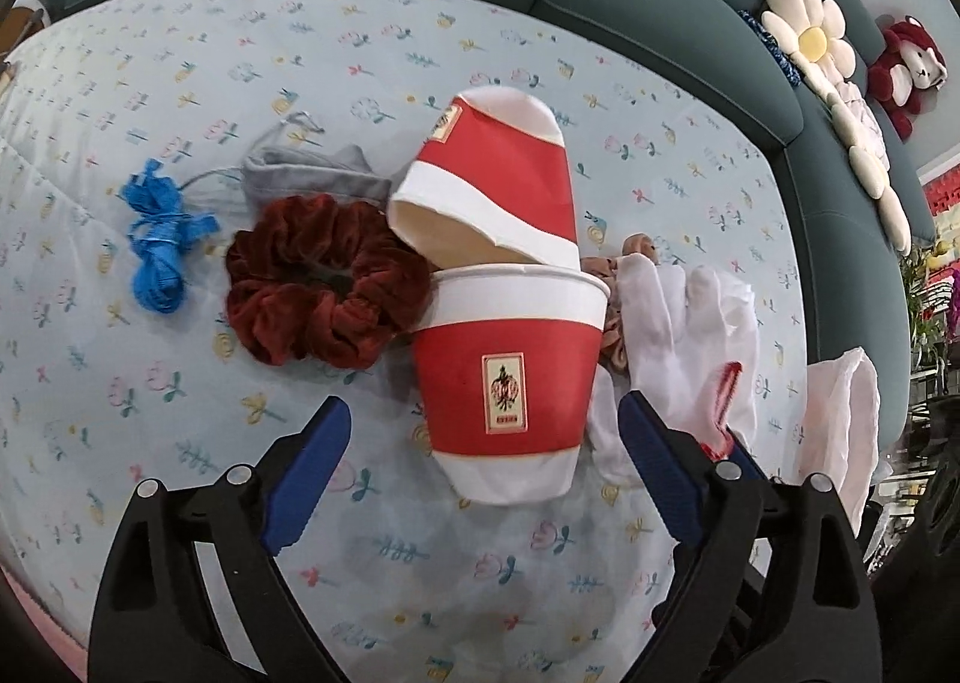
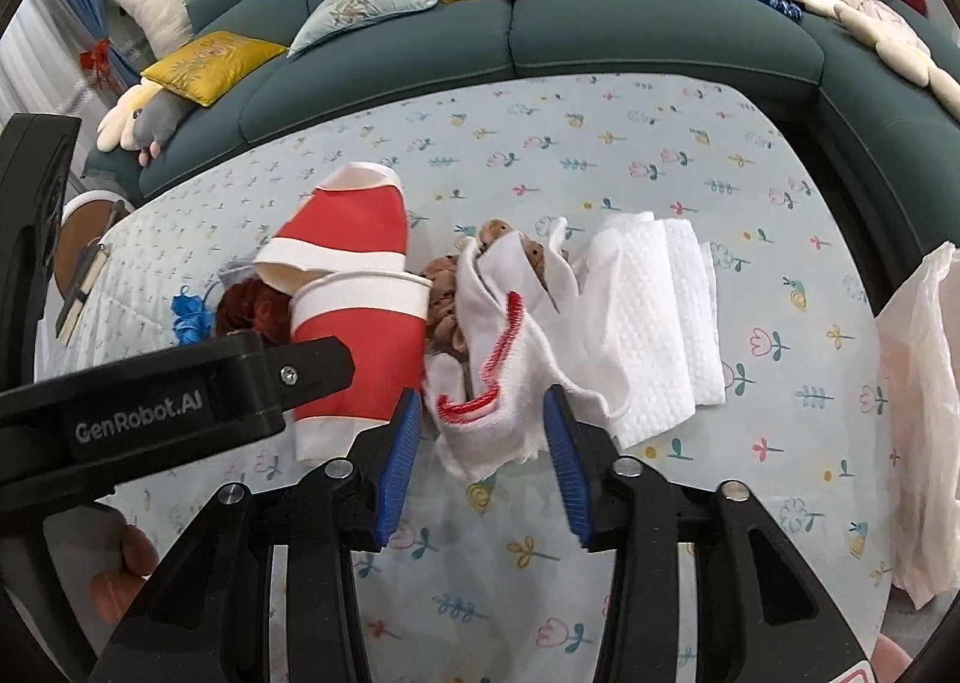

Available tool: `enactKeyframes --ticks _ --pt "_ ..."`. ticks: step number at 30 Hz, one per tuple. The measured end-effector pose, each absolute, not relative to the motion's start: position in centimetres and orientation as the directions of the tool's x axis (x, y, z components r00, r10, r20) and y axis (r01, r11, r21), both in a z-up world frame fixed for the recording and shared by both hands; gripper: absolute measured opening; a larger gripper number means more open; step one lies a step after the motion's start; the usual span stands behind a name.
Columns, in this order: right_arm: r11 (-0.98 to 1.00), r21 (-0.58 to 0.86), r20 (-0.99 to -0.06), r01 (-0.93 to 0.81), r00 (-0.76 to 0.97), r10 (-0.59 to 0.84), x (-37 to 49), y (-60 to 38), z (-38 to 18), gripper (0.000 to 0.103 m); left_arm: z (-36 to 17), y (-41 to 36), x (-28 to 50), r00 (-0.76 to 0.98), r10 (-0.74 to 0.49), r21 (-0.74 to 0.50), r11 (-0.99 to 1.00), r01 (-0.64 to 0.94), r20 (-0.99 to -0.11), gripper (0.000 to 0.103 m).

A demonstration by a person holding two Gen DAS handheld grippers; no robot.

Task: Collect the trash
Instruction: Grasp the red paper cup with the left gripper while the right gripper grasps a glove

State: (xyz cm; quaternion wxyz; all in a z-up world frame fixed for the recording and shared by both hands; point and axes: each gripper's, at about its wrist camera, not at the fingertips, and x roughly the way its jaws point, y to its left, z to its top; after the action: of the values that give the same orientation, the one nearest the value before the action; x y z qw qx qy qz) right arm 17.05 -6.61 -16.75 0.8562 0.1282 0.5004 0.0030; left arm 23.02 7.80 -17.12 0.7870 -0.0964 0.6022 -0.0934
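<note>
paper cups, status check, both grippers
Left gripper open, astride near paper cup. Right gripper open over white glove. Second cup leans on the first.

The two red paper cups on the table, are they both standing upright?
No: the far cup lies crushed on its side, and the near cup lies tipped over on the flowered tablecloth.

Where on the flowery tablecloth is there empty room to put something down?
The far tablecloth by the teal sofa is bare, and so is the near strip in front of the paper cups. The middle is crowded: blue ribbon, red scrunchie, white glove and paper towel bunch together.
</note>
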Motion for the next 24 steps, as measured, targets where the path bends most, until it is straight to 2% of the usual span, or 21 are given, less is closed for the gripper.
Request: enactKeyframes --ticks 4,7,8,11,17,24 --pt "0.964 0.235 -0.861 0.128 0.487 0.146 17.2 -7.1 -17.5 0.021 -18.6 7.0 23.7 0.223 -0.273 -0.273 0.961 0.029 -0.936 0.086" --pt "0.961 0.242 -0.862 0.133 0.484 0.150 17.1 -7.4 -17.8 0.016 -19.2 6.5 23.8 0.211 -0.280 -0.280 0.959 0.034 -0.936 0.083" --pt "0.960 0.246 -0.862 0.135 0.484 0.153 17.1 -7.5 -17.8 0.015 -19.3 6.4 23.8 0.210 -0.280 -0.279 0.960 0.034 -0.937 0.077" --pt "0.957 0.256 -0.858 0.136 0.488 0.161 17.0 -7.7 -17.7 0.013 -19.3 6.3 23.5 0.218 -0.276 -0.274 0.961 0.040 -0.936 0.068" --pt "0.953 0.273 -0.843 0.132 0.509 0.170 16.4 -8.2 -16.6 0.010 -18.8 6.2 22.8 0.222 -0.293 -0.293 0.955 0.036 -0.930 0.067" --pt "0.948 0.288 -0.805 0.133 0.570 0.165 15.7 -8.9 -13.5 0.009 -15.8 6.0 21.8 0.271 -0.309 -0.306 0.950 0.057 -0.912 0.066"
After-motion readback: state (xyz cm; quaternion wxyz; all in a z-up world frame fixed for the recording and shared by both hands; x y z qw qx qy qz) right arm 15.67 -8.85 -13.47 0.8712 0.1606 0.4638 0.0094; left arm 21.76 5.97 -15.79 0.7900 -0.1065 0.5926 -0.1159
